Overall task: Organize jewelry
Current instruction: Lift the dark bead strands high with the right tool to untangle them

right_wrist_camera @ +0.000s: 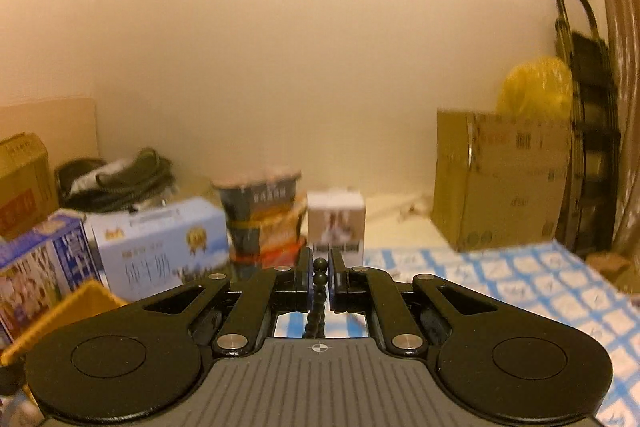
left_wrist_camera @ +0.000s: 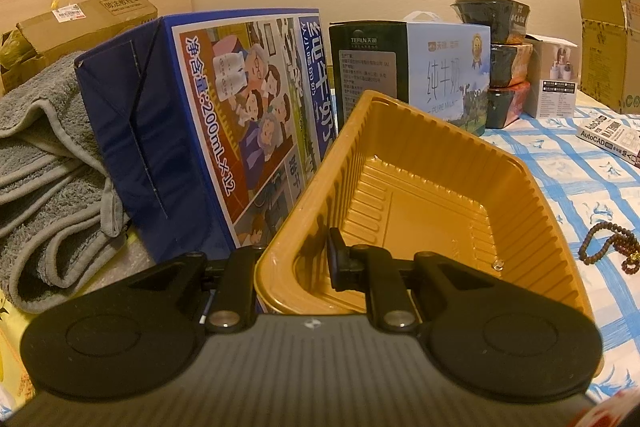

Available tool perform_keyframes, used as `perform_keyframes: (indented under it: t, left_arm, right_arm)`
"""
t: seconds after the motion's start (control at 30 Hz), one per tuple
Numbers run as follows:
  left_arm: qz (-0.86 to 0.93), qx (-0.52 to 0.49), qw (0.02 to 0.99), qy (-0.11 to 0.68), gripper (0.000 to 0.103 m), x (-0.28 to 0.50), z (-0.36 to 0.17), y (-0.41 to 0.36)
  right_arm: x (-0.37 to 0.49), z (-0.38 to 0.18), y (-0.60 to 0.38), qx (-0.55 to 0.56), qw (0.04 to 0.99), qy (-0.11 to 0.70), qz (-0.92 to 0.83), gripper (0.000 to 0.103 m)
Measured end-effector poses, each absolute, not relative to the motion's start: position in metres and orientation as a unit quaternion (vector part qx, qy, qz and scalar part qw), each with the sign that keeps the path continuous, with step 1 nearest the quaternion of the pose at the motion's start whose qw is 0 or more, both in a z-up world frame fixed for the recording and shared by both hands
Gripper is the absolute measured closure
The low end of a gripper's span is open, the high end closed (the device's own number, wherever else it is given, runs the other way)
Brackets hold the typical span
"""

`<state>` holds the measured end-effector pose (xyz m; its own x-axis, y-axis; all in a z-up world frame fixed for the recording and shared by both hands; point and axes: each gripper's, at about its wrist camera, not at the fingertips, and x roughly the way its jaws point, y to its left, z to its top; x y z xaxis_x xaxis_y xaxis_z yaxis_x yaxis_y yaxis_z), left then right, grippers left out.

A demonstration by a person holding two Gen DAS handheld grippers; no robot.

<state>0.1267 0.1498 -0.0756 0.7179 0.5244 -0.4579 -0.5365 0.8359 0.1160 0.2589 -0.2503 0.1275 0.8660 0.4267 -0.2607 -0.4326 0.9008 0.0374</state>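
Note:
A gold plastic tray (left_wrist_camera: 520,195) is tilted up off the blue-checked cloth. My left gripper (left_wrist_camera: 294,259) is shut on the tray's near left wall, one finger inside and one outside. A small clear bead (left_wrist_camera: 497,264) lies inside the tray. A brown bead necklace (left_wrist_camera: 612,243) lies on the cloth to the right. My right gripper (right_wrist_camera: 320,273) is shut on a string of dark beads (right_wrist_camera: 319,301) that hangs down between its fingers, held high above the table. The tray's corner (right_wrist_camera: 60,315) shows at the lower left of the right wrist view.
A blue milk carton box (left_wrist_camera: 192,147) and a grey towel (left_wrist_camera: 48,163) stand left of the tray. A pale milk box (left_wrist_camera: 444,75), stacked bowls (left_wrist_camera: 508,63), a small white box (left_wrist_camera: 554,75), a cardboard box (left_wrist_camera: 608,47) and a book (left_wrist_camera: 612,137) line the back and right.

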Motion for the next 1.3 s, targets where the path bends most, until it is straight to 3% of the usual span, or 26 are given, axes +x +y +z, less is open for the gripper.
perform_keyframes:
  t: [0.5,0.9,1.3]
  left_arm:
    - [0.286,-0.017,0.927,0.242,0.088,0.127,-0.075,0.15]
    - [0.284,-0.018,0.928,0.24,0.088,0.125,-0.076,0.151]
    - [0.279,-0.017,0.931,0.235,0.088,0.127,-0.073,0.148]
  right_arm:
    - [0.233,0.218,-0.247,-0.031,0.969,0.026,0.244,0.096]
    - [0.217,0.233,-0.217,-0.024,0.95,0.056,0.306,0.096]
    - [0.211,0.258,-0.125,0.014,0.901,0.037,0.433,0.096]
